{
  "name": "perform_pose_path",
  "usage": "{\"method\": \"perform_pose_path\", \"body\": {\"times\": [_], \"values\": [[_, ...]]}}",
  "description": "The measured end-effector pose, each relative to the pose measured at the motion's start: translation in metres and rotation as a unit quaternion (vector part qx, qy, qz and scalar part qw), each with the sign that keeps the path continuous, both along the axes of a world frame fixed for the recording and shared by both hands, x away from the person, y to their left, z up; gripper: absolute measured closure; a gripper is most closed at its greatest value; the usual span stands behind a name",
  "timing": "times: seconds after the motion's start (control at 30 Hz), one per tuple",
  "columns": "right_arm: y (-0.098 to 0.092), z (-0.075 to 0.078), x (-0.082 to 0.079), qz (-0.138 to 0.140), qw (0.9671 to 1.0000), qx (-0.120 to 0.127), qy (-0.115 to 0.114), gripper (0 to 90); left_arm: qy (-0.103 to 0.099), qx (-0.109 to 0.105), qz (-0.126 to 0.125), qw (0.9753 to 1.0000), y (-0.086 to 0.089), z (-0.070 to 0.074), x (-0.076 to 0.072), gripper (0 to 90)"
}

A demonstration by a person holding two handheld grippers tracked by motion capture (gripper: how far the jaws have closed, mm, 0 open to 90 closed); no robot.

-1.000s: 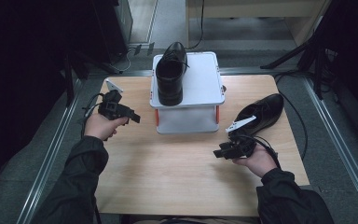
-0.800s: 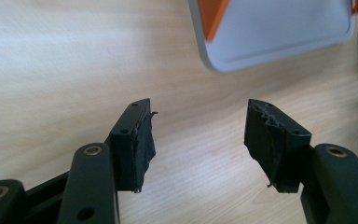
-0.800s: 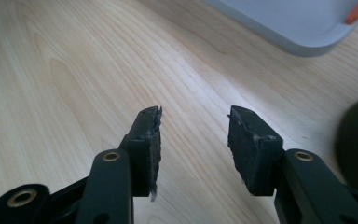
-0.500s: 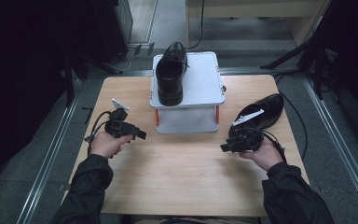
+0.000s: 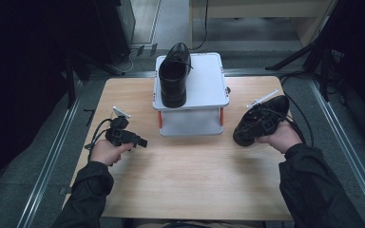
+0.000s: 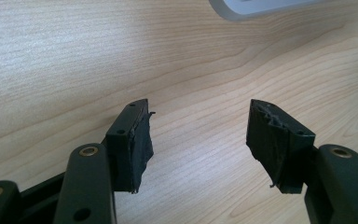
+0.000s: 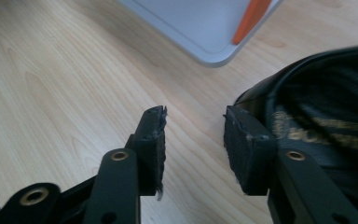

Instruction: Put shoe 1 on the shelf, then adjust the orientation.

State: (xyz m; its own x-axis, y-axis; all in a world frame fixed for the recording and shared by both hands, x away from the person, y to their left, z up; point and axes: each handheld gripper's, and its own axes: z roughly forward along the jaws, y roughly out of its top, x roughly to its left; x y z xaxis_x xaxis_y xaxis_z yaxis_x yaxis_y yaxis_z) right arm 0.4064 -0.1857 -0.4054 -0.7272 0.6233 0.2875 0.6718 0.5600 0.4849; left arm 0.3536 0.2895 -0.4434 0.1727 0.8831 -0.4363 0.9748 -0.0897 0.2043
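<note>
Shoe [image 7: 317, 121] by the right gripper [image 7: 193, 140], jaws apart, is cut off; left gripper [image 6: 198, 135] gapes wide.

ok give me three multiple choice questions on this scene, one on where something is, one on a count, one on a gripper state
1. Where is the shoe farther from the person?
A. on top of the white stand
B. on the floor
C. in the left gripper

2. How many black shoes are there?
A. one
B. two
C. four

3. How does the left gripper stand?
A. shut on a shoe
B. shut on nothing
C. open over the bare table

Answers:
1. A, the high view shows it resting on the stand's top.
2. B, one sits on the stand and the second shoe lies on the table at the right gripper.
3. C, the left gripper view shows a wide gap between its jaws with only wood behind.
</note>
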Motion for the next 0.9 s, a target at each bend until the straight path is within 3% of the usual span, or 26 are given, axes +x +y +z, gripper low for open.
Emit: {"method": "perform_pose_path", "body": {"times": [0.2,0.23,0.4,0.43,0.57,0.7,0.9], "values": [[0.001,0.021,0.014,0.006,0.9991,-0.040,0.008,60.0,0.000,0.002,-0.007,1.0000,-0.001,0.000,-0.001,39.3],[0.001,0.025,0.018,0.000,0.9987,-0.048,0.017,59.2,-0.001,0.001,-0.006,1.0000,-0.002,0.000,-0.001,39.3],[0.002,0.029,0.027,-0.006,0.9978,-0.061,0.023,60.3,-0.001,0.007,-0.014,0.9999,-0.004,0.000,-0.001,39.0],[0.004,0.029,0.034,-0.009,0.9963,-0.080,0.028,60.9,0.000,0.007,-0.015,0.9999,-0.003,0.000,-0.001,39.0],[0.006,0.025,0.041,-0.011,0.9950,-0.093,0.036,62.7,-0.002,0.002,-0.010,0.9999,-0.001,0.001,-0.002,39.0],[0.012,0.013,0.049,-0.011,0.9908,-0.116,0.070,67.8,-0.002,-0.002,-0.010,1.0000,0.001,0.001,-0.002,39.1],[0.018,0.007,0.054,-0.006,0.9886,-0.118,0.094,76.6,-0.003,-0.004,-0.010,0.9999,0.006,0.001,-0.003,39.3]]}}
